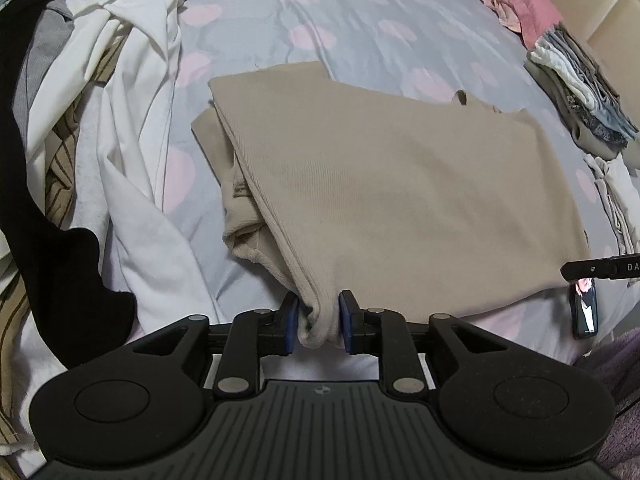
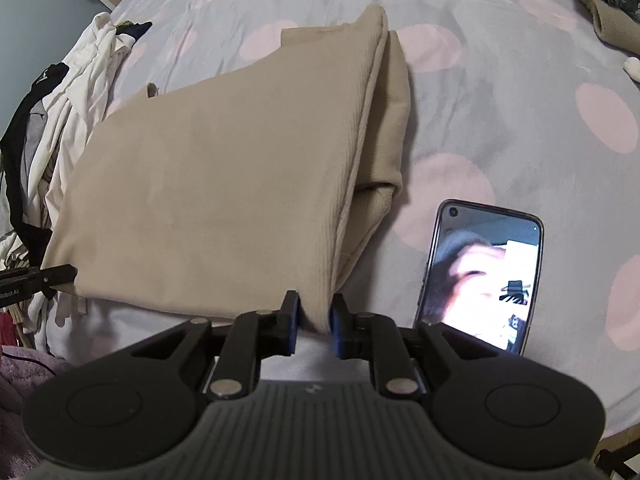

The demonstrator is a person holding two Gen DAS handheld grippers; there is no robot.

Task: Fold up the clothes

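- Beige garment (image 1: pixel 400 200) half-folded on the bed (image 1: pixel 260 32), top layer doubled over a narrower layer beneath.
- Left tongs (image 1: pixel 319 322) clamped on the near left corner of the garment, cloth bunched between the blue pads.
- Right tongs (image 2: pixel 313 318) pinching the near right corner the same way, fabric edge squeezed in the gap.
- Best handled, by the look of it, with both corners lifted level and carried away together toward the garment's far edge, cloth taut between them, layers aligned before release.
- Phone (image 2: pixel 480 276), screen lit, just right of the garment.
- Unfolded laundry pile (image 1: pixel 100 120), white, black and striped, left of the garment; folded stack (image 1: pixel 580 92) well beyond its far right corner.
- Grey bedcover with pink dots, lightly creased; pale padded headboard (image 1: pixel 592 4) past the stack.
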